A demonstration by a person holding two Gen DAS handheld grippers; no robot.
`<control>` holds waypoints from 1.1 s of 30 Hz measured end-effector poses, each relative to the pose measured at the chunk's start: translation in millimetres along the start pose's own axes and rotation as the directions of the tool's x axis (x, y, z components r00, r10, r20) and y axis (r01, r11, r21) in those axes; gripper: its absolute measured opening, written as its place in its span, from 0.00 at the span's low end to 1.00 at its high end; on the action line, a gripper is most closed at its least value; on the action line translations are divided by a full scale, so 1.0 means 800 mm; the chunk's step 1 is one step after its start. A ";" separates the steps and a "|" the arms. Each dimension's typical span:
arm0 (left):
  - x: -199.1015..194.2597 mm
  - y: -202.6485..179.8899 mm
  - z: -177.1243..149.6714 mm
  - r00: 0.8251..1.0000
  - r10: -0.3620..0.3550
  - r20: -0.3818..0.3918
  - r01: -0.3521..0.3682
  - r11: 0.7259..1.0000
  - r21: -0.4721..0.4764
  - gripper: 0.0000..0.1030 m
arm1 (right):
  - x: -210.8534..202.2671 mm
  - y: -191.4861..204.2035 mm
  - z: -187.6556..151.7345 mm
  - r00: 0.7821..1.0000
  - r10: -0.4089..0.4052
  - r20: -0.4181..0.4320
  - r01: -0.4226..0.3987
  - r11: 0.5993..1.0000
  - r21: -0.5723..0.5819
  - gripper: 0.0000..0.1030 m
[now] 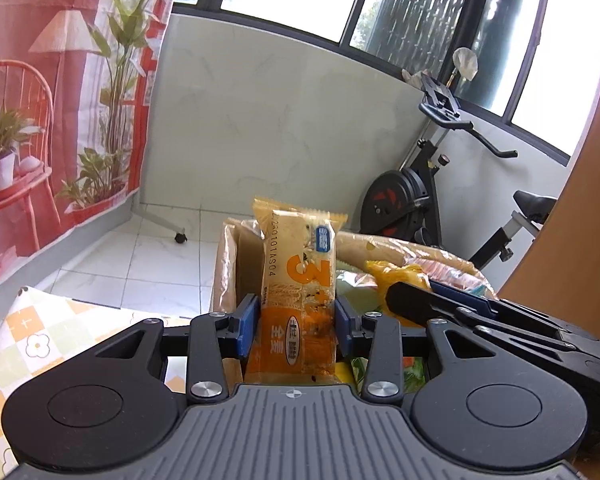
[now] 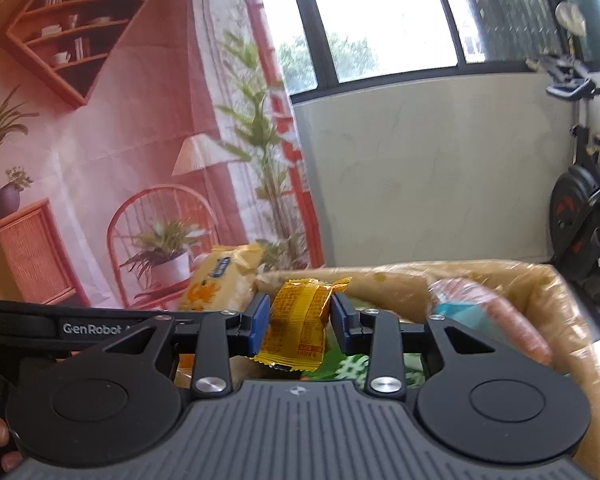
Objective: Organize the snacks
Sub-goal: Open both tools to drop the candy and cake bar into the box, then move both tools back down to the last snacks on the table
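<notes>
Checkered orange-and-green tablecloth with little flowers (image 1: 40,344) covers the desk at the near left, white tiled floor beyond it, so that's the setting.

Right up close, the left gripper (image 1: 296,326) has its jaws clamped on a tall orange-and-cream biscuit packet with a big "3" printed on it (image 1: 298,280), held upright above the near end of the box. The right gripper (image 2: 300,322) is pinching a small yellow crinkly foil snack packet (image 2: 300,324), also held up in the air over the box. So both hands are loaded at the same time.

Just behind them is the brown cardboard box with a clear plastic liner (image 2: 556,312), and it's got plenty of stuff in it: something pinkish-orange wrapped in plastic, something teal, green packaging underneath. Can't make out exactly what those are, too blurry.

Progress-wise I'd say we're mid-job. Two snacks are picked up but not placed anywhere, and the box looks far from sorted. Where they're meant to go isn't visible.

Way at the back: black exercise bike (image 1: 420,200) by the windows.
</notes>
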State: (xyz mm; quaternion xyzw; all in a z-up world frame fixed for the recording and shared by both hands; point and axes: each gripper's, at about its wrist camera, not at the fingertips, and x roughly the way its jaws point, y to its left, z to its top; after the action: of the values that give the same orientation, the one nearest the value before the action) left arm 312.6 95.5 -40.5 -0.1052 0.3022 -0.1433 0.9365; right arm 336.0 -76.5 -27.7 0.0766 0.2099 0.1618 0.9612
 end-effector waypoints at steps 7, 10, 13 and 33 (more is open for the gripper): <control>-0.009 0.001 0.001 1.000 0.006 0.017 -0.006 1.000 0.003 0.51 | 0.004 -0.003 -0.007 0.998 0.038 -0.051 -0.037 0.999 0.019 0.53; -0.016 -0.002 -0.002 1.000 0.008 0.019 -0.009 1.000 0.023 0.51 | -0.009 -0.004 -0.010 0.999 0.035 -0.037 -0.035 0.999 0.003 0.53; -0.025 -0.005 -0.006 1.000 0.012 0.017 -0.013 0.999 0.034 0.51 | -0.025 -0.010 -0.013 1.000 0.026 -0.012 -0.026 1.000 0.008 0.53; -0.106 -0.041 -0.070 0.994 0.078 0.082 -0.088 0.988 0.125 0.51 | -0.143 -0.032 -0.070 0.992 -0.078 0.100 0.081 0.996 -0.022 0.53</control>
State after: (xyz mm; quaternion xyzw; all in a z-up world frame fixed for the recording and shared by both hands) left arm 206.9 86.9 -30.4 -0.0377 0.2604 -0.1191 0.9574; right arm 220.7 -135.1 -40.6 0.0638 0.1629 0.1220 0.9770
